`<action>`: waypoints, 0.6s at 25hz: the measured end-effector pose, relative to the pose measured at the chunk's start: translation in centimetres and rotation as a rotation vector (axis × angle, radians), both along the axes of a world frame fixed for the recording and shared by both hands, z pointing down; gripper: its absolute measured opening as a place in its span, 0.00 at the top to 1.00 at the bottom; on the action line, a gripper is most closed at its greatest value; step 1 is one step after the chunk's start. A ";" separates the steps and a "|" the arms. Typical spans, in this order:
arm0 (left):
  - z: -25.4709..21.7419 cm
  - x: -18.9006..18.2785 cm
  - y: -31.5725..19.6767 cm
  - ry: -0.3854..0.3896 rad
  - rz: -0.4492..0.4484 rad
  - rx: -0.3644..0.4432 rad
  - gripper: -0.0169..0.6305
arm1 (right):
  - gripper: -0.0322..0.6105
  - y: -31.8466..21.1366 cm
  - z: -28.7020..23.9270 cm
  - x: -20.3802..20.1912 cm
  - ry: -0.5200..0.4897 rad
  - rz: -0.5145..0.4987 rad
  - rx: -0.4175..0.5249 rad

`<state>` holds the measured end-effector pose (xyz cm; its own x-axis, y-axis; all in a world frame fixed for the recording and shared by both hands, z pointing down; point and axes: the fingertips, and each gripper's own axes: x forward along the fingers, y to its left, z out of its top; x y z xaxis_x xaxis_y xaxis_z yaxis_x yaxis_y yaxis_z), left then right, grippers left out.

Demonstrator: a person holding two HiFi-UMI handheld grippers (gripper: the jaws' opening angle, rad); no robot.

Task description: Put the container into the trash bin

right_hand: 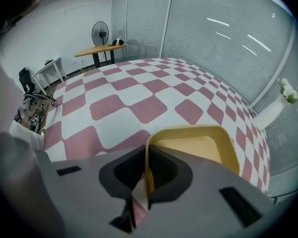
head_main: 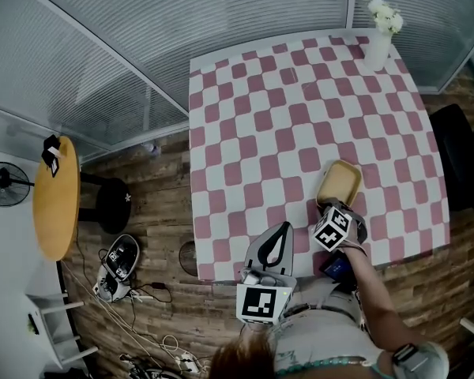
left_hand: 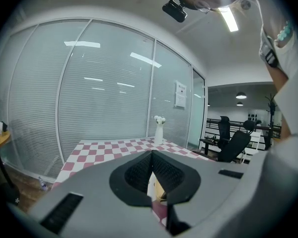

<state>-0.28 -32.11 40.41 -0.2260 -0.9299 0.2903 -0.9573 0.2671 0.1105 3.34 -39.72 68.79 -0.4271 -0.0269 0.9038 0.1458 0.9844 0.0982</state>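
Observation:
A shallow yellow container (head_main: 339, 181) lies on the pink-and-white checked table (head_main: 253, 93), near its front right. My right gripper (head_main: 326, 206) points steeply down at the container's near edge. In the right gripper view, that gripper (right_hand: 148, 155) is shut on the container's (right_hand: 198, 145) thin near rim, which stands between the two pads. My left gripper (head_main: 282, 227) hovers at the table's front edge, left of the right one, with its jaws together and nothing held. In the left gripper view, the gripper (left_hand: 151, 155) looks level across the table. No trash bin is clearly in view.
A white vase of flowers (head_main: 379, 42) stands at the table's far right corner. A glass partition runs behind the table. A black office chair (head_main: 458, 156) is to the right. A round wooden side table (head_main: 55, 196), a fan (head_main: 1, 184) and cables (head_main: 142, 290) are on the left floor.

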 end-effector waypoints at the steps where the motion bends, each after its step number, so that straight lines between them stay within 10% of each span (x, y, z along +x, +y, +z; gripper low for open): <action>1: 0.0 0.0 0.0 -0.003 0.003 0.003 0.96 | 0.94 0.0 -0.1 0.0 -0.001 0.002 -0.006; 15: -0.5 1.3 -0.2 -0.004 0.052 0.035 0.96 | 0.94 0.5 -5.3 -0.2 -0.151 0.009 -0.136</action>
<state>1.00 -32.31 39.89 -0.1782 -0.9501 0.2562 -0.9703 0.2130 0.1147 3.18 -39.20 63.52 -0.5586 0.0868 0.8249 0.1308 0.9913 -0.0158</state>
